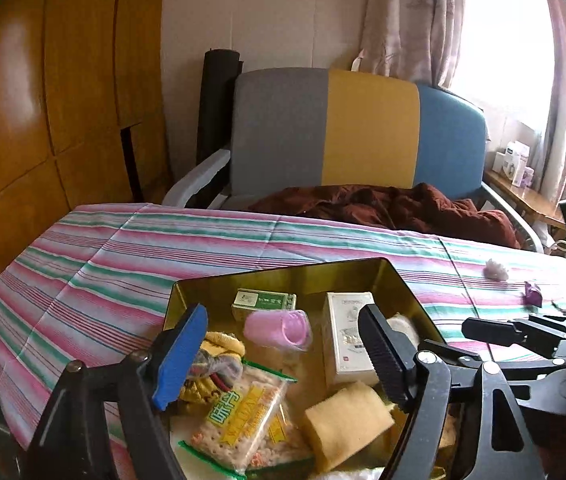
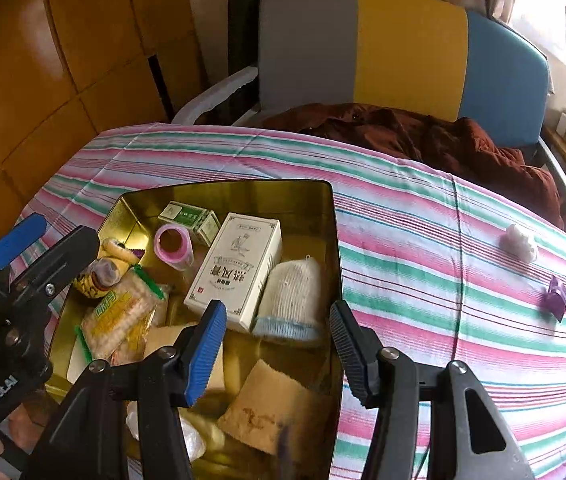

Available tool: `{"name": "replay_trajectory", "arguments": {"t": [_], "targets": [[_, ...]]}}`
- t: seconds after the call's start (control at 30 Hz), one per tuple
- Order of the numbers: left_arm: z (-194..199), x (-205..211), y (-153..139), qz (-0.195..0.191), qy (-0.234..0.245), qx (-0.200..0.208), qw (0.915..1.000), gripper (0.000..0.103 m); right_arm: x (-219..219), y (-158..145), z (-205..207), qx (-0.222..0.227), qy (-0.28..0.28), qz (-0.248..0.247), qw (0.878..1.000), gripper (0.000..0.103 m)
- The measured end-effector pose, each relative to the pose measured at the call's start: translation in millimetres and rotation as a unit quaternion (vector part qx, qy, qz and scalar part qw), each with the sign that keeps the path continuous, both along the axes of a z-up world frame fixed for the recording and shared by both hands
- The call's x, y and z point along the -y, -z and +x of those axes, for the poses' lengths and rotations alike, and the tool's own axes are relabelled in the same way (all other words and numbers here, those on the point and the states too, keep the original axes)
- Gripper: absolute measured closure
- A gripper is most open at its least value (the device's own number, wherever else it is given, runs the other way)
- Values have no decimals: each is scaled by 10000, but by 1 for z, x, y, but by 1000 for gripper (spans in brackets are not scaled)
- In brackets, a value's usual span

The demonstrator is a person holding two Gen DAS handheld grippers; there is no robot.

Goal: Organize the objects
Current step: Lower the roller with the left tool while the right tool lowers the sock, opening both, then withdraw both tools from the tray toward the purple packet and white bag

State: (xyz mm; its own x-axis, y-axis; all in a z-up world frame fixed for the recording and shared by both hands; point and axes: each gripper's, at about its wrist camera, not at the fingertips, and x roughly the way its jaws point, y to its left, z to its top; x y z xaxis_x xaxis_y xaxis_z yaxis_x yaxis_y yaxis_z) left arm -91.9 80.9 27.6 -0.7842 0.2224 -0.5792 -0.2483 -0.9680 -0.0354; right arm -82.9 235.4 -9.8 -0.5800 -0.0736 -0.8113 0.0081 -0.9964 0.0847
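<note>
- The gold tin (image 2: 325, 216) sits on the near left part of the striped cloth (image 2: 423, 216).
- In it lie a pink cup (image 2: 174, 247) on its side, a green box (image 2: 191, 216) at the far wall, a white box (image 2: 235, 268), a knitted cap (image 2: 293, 296), a cracker pack (image 2: 119, 316) and a yellow sponge (image 1: 347, 420).
- The left gripper (image 1: 283, 344) hangs over the tin, jaws apart, nothing between them.
- The right gripper (image 2: 279, 344) hangs over the tin's near right side, jaws apart and empty.
- Far right on the cloth lie a cotton ball (image 2: 521, 242) and a purple wrapper (image 2: 555, 296), apart from each other.

Striped tablecloth (image 1: 123, 248), grey-yellow-blue chair (image 1: 363, 132), wooden panelling (image 1: 43, 100), bright curtained window (image 1: 495, 40)
</note>
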Motion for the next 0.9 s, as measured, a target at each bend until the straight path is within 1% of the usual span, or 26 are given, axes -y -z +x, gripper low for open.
{"name": "replay_trajectory", "arguments": {"t": [0.17, 0.3, 0.37, 0.4, 0.43, 0.6, 0.9], "targets": [[14, 1, -2, 23, 35, 7, 10000, 22, -1, -1, 10, -29, 76, -30, 10000, 48], [25, 2, -1, 37, 50, 42, 10000, 22, 1, -4, 19, -93, 118, 39, 9999, 47], [30, 2, 0, 42, 47, 59, 10000, 22, 1, -5, 25, -139, 135, 54, 9998, 45], [32, 2, 0, 44, 49, 69, 10000, 22, 1, -6, 27, -171, 148, 61, 9997, 41], [36, 3, 0, 43, 53, 77, 9999, 22, 1, -6, 30, -199, 166, 72, 9996, 40], [48, 4, 0, 30, 77, 86, 9999, 21, 1, -11, 42, -302, 223, 137, 9992, 40], [66, -3, -1, -26, 273, 70, 9996, 20, -9, -18, 61, -434, 338, 230, 9982, 39]]}}
